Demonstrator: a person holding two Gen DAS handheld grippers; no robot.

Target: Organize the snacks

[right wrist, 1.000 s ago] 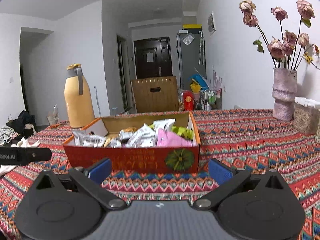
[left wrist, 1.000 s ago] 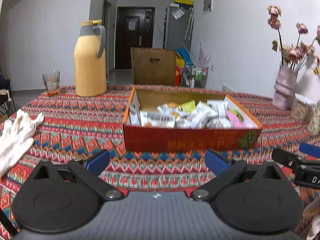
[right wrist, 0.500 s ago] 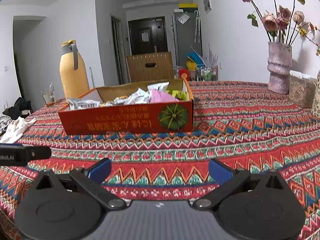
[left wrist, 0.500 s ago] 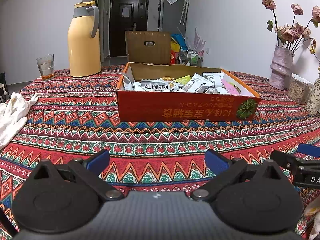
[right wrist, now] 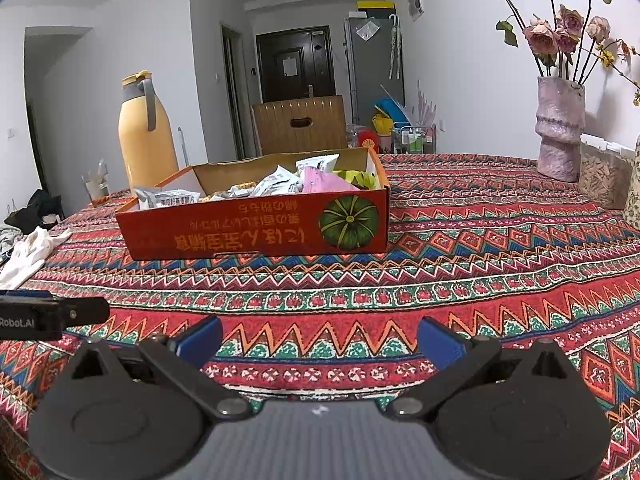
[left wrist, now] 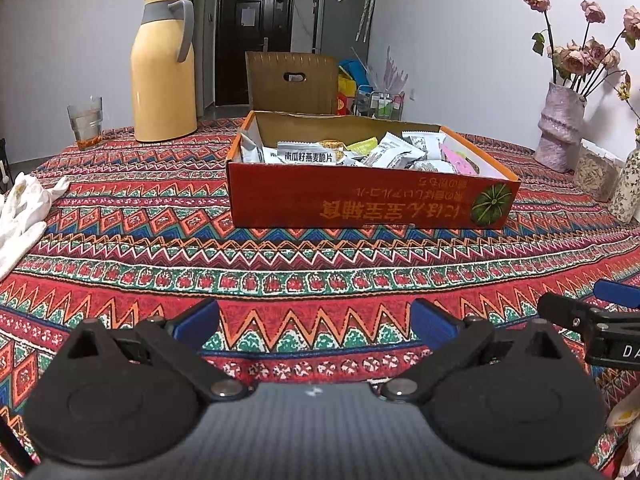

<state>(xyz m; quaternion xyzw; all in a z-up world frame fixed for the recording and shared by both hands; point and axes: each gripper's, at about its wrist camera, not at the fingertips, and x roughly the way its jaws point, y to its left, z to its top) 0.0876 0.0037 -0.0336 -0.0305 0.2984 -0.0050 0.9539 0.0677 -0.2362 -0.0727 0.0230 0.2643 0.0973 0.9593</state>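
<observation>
The red cardboard box (left wrist: 372,200) sits on the patterned tablecloth (left wrist: 280,272) and holds the snack packets (left wrist: 308,155), heaped loosely inside it. Left gripper (left wrist: 314,322) and right gripper (right wrist: 320,340) both hover low over the cloth on the near side of the box, well apart from it, jaws spread wide and empty. A yellow thermos (left wrist: 163,68) stands behind the box's left corner; white gloves (left wrist: 22,216) lie far to its left.

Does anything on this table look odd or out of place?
Yes. The red snack box faces the cameras with its lettering upside down, its snack packets lie jumbled, and a white glove lies crumpled near the left table edge.
</observation>
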